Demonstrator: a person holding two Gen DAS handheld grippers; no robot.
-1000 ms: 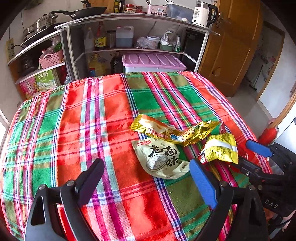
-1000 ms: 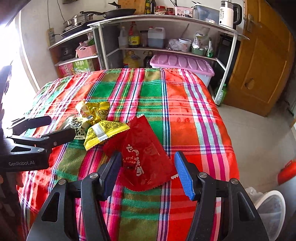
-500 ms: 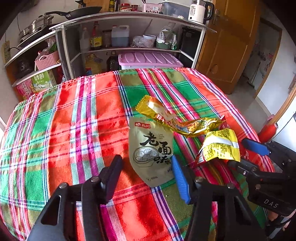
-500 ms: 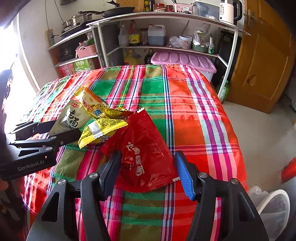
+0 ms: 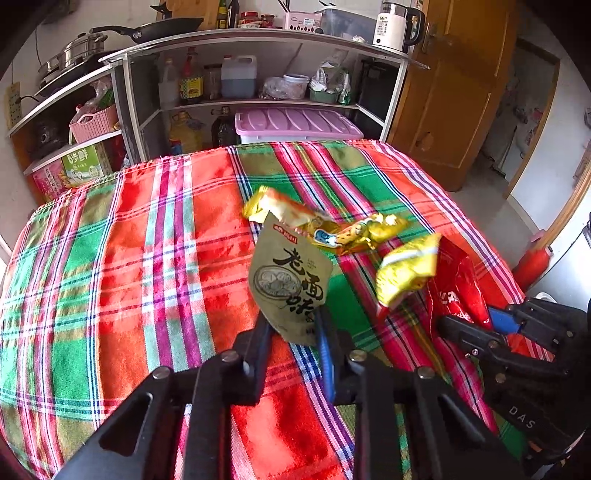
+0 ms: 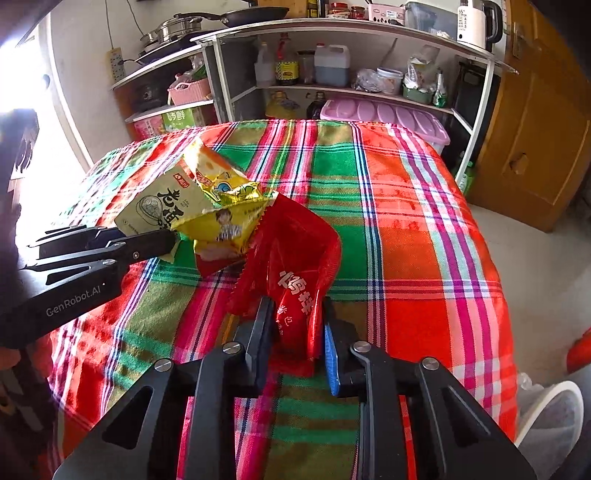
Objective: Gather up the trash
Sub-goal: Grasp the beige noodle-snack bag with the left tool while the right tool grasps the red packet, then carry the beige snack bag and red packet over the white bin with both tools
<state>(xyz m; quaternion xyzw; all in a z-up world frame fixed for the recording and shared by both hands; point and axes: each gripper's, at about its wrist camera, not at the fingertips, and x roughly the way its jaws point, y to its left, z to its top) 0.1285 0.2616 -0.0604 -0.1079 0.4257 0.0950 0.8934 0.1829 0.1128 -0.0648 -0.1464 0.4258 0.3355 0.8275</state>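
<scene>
the pale green wrapper (image 5: 290,284) with black characters sits right in my left gripper (image 5: 291,332): its lower edge is pinched between the two fingers, which have just been closing in on it, and the rest of the pack stands up ahead of the tips. just beyond it a long yellow wrapper (image 5: 325,225) lies crumpled, its near end overlapping the green one's top. to the right of my left tool a smaller yellow wrapper (image 5: 406,269) is lifted off the plaid cloth (image 5: 147,258), touching the red wrapper (image 6: 299,280).

that red wrapper is in my right gripper (image 6: 299,339); the jaws have just been closing too, and its lower end is squeezed between the black finger and the blue-padded one, the foil bulging upward in front of them. from the right wrist, the left gripper reaches in from the left side, the green pack in its tips.

past both tools the cloth runs to the table's far edge, then a metal shelf (image 6: 369,33) with bottles, a pink-lidded box (image 5: 295,123), a pan and a white kettle (image 5: 393,26). low at the right of my right tool, a white bin (image 6: 550,421) stands on the floor.
</scene>
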